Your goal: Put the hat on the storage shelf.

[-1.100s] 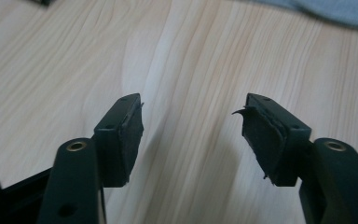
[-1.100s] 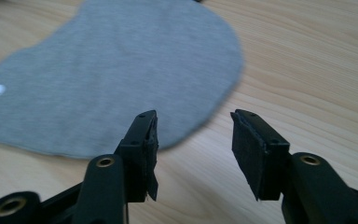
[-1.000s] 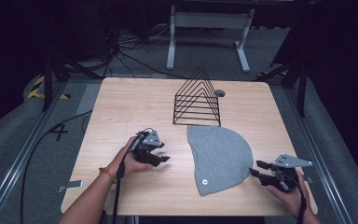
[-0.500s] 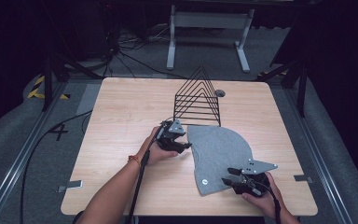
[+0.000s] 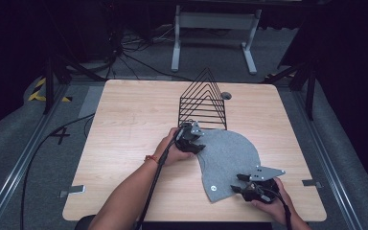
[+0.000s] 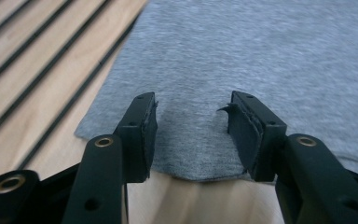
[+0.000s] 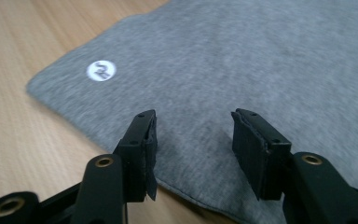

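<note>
A grey knit cap (image 5: 227, 160) lies flat on the wooden table (image 5: 124, 143), a small white round logo (image 7: 101, 70) near its front corner. My left gripper (image 5: 197, 142) stands open at the cap's far left edge, its jaws straddling the hem (image 6: 193, 154). My right gripper (image 5: 240, 183) is open at the cap's near edge, jaws over the fabric (image 7: 193, 144) just inside the hem. Nothing is pinched by either gripper.
A black wire rack (image 5: 203, 100) with triangular dividers stands just behind the cap; its wires (image 6: 37, 60) lie close to the left gripper. A small grey disc (image 5: 226, 96) sits beside the rack. Bare table spreads to the left.
Both grippers have moved in to the cap: the left one from the table's middle left to the cap's far edge, the right one from the right side to its near edge.
</note>
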Demonstrator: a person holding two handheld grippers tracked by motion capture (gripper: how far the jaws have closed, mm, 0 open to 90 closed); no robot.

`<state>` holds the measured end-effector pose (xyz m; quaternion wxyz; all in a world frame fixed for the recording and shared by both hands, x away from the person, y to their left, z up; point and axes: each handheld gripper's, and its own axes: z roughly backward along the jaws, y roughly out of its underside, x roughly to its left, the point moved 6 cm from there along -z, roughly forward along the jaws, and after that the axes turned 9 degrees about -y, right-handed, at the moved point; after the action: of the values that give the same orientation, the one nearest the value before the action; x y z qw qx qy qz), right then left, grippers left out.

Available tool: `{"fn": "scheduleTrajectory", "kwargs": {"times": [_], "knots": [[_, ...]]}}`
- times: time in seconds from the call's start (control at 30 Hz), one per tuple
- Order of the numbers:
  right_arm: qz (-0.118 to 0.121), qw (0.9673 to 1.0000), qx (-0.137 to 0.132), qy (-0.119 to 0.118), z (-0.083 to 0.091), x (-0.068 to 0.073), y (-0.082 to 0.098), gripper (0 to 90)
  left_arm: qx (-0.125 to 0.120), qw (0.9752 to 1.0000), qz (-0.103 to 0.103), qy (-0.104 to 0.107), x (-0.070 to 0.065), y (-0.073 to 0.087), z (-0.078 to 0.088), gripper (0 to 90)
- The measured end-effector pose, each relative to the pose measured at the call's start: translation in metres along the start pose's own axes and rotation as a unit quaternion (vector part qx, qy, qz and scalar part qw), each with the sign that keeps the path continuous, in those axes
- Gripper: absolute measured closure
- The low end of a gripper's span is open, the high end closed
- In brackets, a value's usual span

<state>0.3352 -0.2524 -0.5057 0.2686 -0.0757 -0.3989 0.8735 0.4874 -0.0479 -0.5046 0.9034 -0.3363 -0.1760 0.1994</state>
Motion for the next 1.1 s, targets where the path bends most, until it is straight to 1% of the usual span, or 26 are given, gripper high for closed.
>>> {"fn": "scheduleTrajectory", "kwargs": {"times": [0.03,0.07,0.1,0.13,0.17,0.2,0.23,0.27,0.3,0.33,0.4,0.43,0.47,0.53,0.6,0.63,0.67,0.73,0.8,0.83,0.9,0.93,0.97,1.03,1.07,1.1], "knots": [[0.0,1.0,0.0,0.0,0.0,0.0,0.0,49.4,0.0,1.0,0.0,0.0,0.0,0.0,0.0,52.2],[-0.006,0.9999,0.001,0.009,0.005,-0.007,0.003,48.7,0.007,1.0,0.0,-0.001,-0.002,0.002,0.003,52.1],[-0.006,0.9999,0.001,0.009,0.005,-0.007,0.003,48.7,0.011,0.9999,0.001,0.0,-0.004,0.004,0.006,52.1],[-0.007,0.9999,0.001,0.011,0.007,-0.009,0.004,48.4,0.018,0.9998,0.002,-0.001,-0.007,0.008,0.011,52.1],[-0.011,0.9998,0.006,0.017,0.012,-0.013,0.008,45.7,0.025,0.9997,-0.006,0.002,-0.014,0.016,0.021,52.1],[-0.014,0.9996,0.007,0.023,0.014,-0.015,0.009,44.4,0.024,0.9997,-0.005,0.003,-0.02,0.02,0.026,52.1],[-0.021,0.9994,0.007,0.028,0.016,-0.018,0.011,43.5,0.028,0.9995,-0.009,0.006,-0.022,0.024,0.03,51.9],[-0.021,0.9994,0.007,0.028,0.016,-0.018,0.011,43.5,0.028,0.9995,-0.009,0.006,-0.022,0.024,0.03,51.9],[-0.023,0.9993,0.007,0.03,0.017,-0.019,0.012,43.2,0.029,0.9995,-0.005,0.013,-0.027,0.028,0.035,51.9],[-0.023,0.9991,0.008,0.035,0.018,-0.021,0.012,43.1,0.034,0.999,-0.006,0.026,-0.032,0.032,0.04,51.9],[-0.02,0.9985,0.014,0.049,0.019,-0.025,0.011,41.9,0.045,0.9985,-0.016,0.029,-0.039,0.037,0.048,51.9],[-0.021,0.9983,0.017,0.053,0.018,-0.026,0.01,40.6,0.054,0.9978,-0.016,0.034,-0.043,0.04,0.052,52.0],[-0.02,0.998,0.017,0.057,0.017,-0.028,0.009,40.5,0.057,0.9974,-0.025,0.037,-0.046,0.041,0.055,51.9],[-0.028,0.9972,0.022,0.066,0.017,-0.031,0.007,39.7,0.057,0.9971,-0.032,0.038,-0.054,0.044,0.06,52.0],[-0.032,0.9963,0.026,0.075,0.017,-0.037,0.006,39.6,0.057,0.9967,-0.033,0.047,-0.061,0.046,0.063,52.1],[-0.035,0.9956,0.027,0.082,0.017,-0.039,0.005,39.6,0.058,0.9968,-0.027,0.049,-0.065,0.047,0.065,52.1],[-0.036,0.9952,0.03,0.086,0.018,-0.042,0.005,39.7,0.056,0.9966,-0.033,0.052,-0.067,0.047,0.066,52.1],[-0.044,0.9947,0.032,0.087,0.017,-0.048,0.003,39.6,0.057,0.9962,-0.035,0.056,-0.076,0.048,0.068,52.2],[-0.046,0.9943,0.032,0.09,0.017,-0.054,0.002,39.8,0.053,0.9964,-0.03,0.06,-0.083,0.048,0.069,52.2],[-0.047,0.9941,0.033,0.093,0.017,-0.056,0.001,39.7,0.052,0.9962,-0.031,0.063,-0.086,0.048,0.069,52.2],[-0.045,0.9936,0.04,0.096,0.016,-0.063,-0.001,39.2,0.049,0.9962,-0.033,0.065,-0.09,0.047,0.07,52.2],[-0.047,0.9933,0.041,0.097,0.016,-0.066,-0.003,38.9,0.047,0.9961,-0.029,0.069,-0.093,0.046,0.07,52.1],[-0.05,0.9933,0.041,0.096,0.015,-0.069,-0.004,38.7,0.044,0.9957,-0.035,0.073,-0.094,0.046,0.07,52.0],[-0.054,0.9936,0.042,0.09,0.013,-0.075,-0.006,38.2,0.043,0.995,-0.039,0.082,-0.095,0.045,0.071,48.9],[-0.054,0.9937,0.043,0.088,0.013,-0.077,-0.007,39.1,0.04,0.9951,-0.049,0.075,-0.094,0.045,0.072,45.8],[-0.051,0.9936,0.043,0.091,0.013,-0.08,-0.009,40.5,0.04,0.9951,-0.049,0.075,-0.094,0.045,0.072,44.3]]}}
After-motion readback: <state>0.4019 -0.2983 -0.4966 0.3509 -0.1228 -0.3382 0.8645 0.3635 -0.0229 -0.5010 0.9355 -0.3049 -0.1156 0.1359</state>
